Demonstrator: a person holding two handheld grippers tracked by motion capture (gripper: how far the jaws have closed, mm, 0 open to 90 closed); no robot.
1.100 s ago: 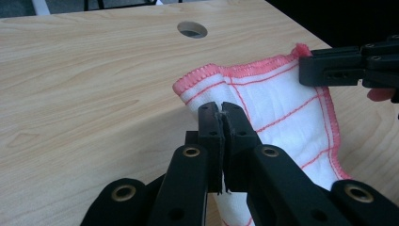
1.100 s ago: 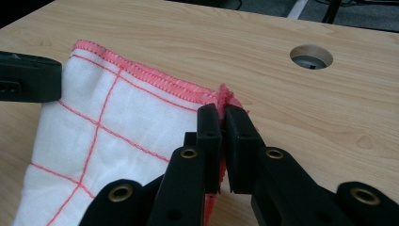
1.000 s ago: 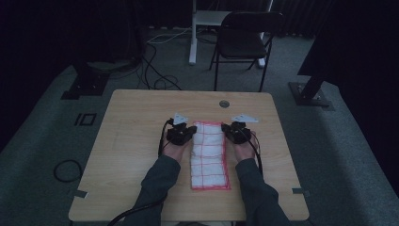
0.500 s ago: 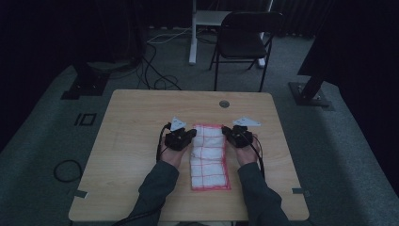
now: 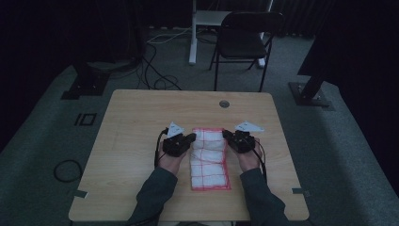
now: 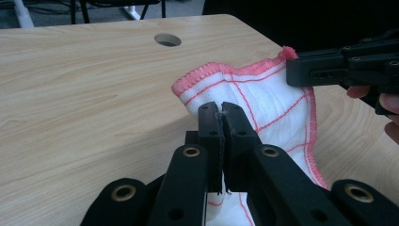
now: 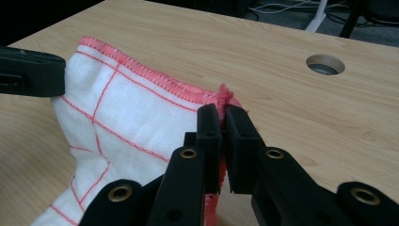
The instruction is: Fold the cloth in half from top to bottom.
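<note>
A white cloth (image 5: 210,160) with red grid lines and a red hem lies lengthwise on the wooden table (image 5: 141,122), its far end lifted and bunched. My left gripper (image 5: 190,138) is shut on the cloth's far left corner; in the left gripper view the jaws (image 6: 221,113) pinch the white fabric (image 6: 263,101). My right gripper (image 5: 227,136) is shut on the far right corner, where the red hem (image 7: 225,94) sticks up between the closed jaws (image 7: 220,117). Each gripper view also shows the other gripper across the cloth (image 7: 117,122).
A round cable hole (image 5: 224,103) sits in the table near its far edge. A folding chair (image 5: 244,42) and a white stand (image 5: 193,33) are on the floor beyond the table. Cables (image 5: 157,77) trail on the carpet.
Both grippers have moved toward the near edge, dragging the cloth's far end up and back, so it now bunches between them.
</note>
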